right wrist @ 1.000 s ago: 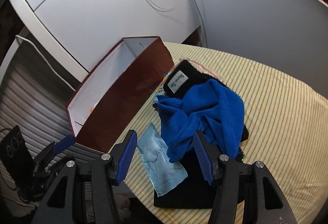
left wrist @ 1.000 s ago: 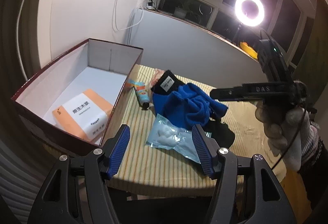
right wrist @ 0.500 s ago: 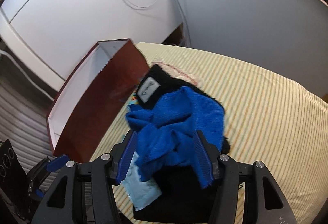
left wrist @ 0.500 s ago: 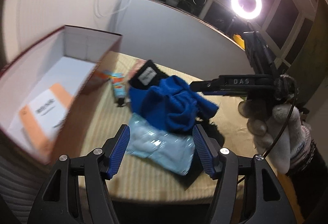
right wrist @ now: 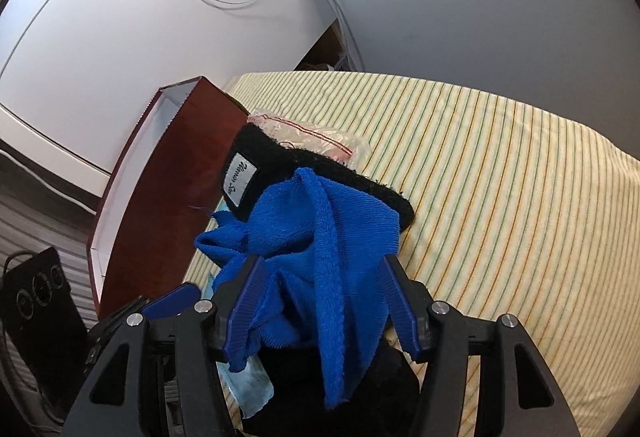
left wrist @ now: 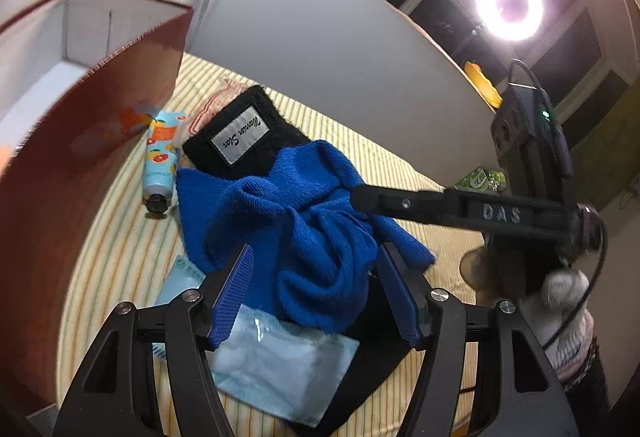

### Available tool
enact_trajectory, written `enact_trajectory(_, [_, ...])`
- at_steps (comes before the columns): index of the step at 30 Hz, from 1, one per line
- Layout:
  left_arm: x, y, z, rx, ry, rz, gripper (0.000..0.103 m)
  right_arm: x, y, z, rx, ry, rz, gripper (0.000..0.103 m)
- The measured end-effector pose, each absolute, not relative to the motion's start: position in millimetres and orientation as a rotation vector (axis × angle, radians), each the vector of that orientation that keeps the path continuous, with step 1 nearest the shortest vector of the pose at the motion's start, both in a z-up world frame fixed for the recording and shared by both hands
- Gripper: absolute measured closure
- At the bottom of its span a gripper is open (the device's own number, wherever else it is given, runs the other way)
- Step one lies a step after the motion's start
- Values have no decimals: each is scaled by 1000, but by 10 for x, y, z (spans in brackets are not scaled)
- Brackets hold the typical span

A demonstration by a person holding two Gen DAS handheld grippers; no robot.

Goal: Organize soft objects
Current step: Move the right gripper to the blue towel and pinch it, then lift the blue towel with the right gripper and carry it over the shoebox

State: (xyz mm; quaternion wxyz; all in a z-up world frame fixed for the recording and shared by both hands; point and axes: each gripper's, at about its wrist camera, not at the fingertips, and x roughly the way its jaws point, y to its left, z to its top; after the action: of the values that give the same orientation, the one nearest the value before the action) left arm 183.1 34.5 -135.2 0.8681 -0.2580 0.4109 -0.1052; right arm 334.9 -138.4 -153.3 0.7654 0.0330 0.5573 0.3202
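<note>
A table under a yellow striped cloth (right wrist: 500, 173) fills most of both views; at its left edge stands a large open cardboard box (left wrist: 92, 141), dark red outside and white inside, its long wall running beside the heap of soft things.

The heap lies near the middle of the cloth; uppermost is a crumpled blue terry towel (left wrist: 304, 221), bunched into folds and draped over its neighbours; under its far side sits a black knitted piece (left wrist: 240, 133) with a grey woven label sewn on it; behind that a clear zip bag (right wrist: 316, 135) with a red seal strip lies flat on the cloth; under the towel's near side a flat black cloth (left wrist: 376, 353) spreads toward the table edge, and a pale blue sealed packet (left wrist: 280, 361) with something white inside lies on it, partly tucked beneath the towel.

Between the box wall and the black knit lies a small light blue tube (left wrist: 160, 161) printed with orange fruit, its black cap pointing toward the camera.

The left gripper (left wrist: 316, 291) hangs just over the near fold of the towel, its blue pads (left wrist: 232, 297) spread wide with the fold between them and a gap showing on each side; it grips nothing.

The right gripper (right wrist: 320, 307), carried by a white-gloved hand (left wrist: 568, 301), straddles the towel at its other side; its blue pads (right wrist: 244, 311) stand at a middling spread, the cloth between them, and whether they press on it cannot be told.
</note>
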Motion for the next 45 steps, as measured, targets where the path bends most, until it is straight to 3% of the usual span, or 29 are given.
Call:
enact_trajectory(8, [1900,265,-1410,-521,885,-230,46,3362,-1358,-1620,66,1220,702,48])
enact_trajectory(10, [1910,239,-1422,-514,896,-238,69,3346,-1338,-1625,52,1220,694,56])
enact_trajectory(15, [1920,151,-1423,-475,885,-252,92,3249,-1323,-1606,26,1218,701,79])
enact_trajectory(19, [1881,147,-1411,-478,868,-260,95,3188,-1363,-1560,20,1201,693,95])
enact_trajectory(22, [1864,164,-1390,-481,852,-260,96,3147,-1391,-1525,28,1190,699,99])
enact_trajectory(32, [1820,297,-1220,-504,799,-269,97,3051,-1453,-1372,80,1150,716,100])
enact_trajectory(45, [1644,362,-707,-459,667,-302,99,2843,-1497,-622,111,994,775,101])
